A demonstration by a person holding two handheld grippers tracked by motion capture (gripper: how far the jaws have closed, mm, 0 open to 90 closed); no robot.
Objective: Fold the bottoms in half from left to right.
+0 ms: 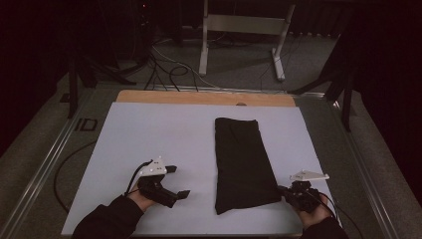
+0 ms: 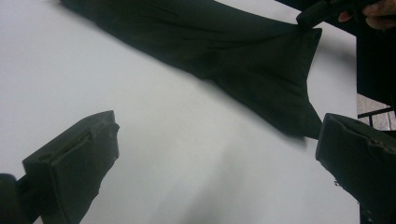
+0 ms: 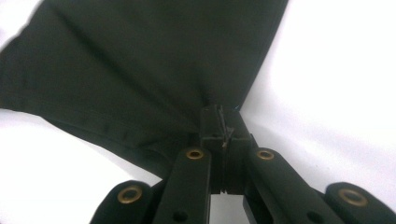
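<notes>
1. Writing: on the metal rail at the far left of the desk [image 1: 149, 124], dark marks reading roughly "ID" [image 1: 85, 124] can be made out in the high view. No brand or label is legible on the cloth or on either tool.
2. Left hand-held gripper [image 1: 177, 181]: one, held low over the white desk surface at its near left, well apart from the cloth. Its jaws stand wide apart with nothing between them, i.e. released. The left gripper view confirms two separate black jaws with bare white surface between them. A grey three-cornered plate sits on top of it and a cable trails away from it.
3. Black cloth [image 1: 244, 162]: one, folded into a long strip, lying flat right of centre on the desk, running from far to near. Its near right corner is drawn out towards the right tool; in the left gripper view that corner rises to a point.
4. Right hand-held gripper [image 1: 281, 189]: one, at the near right edge of the desk, clenched on the near right corner of the black cloth. The right gripper view shows the jaws pressed together with the fabric bunching out from between them.
5. Count: two tools, one cloth, one desk.
6. Beyond the desk: a grey floor with loose cables [image 1: 166, 69] and one pale table frame [image 1: 244, 30].
</notes>
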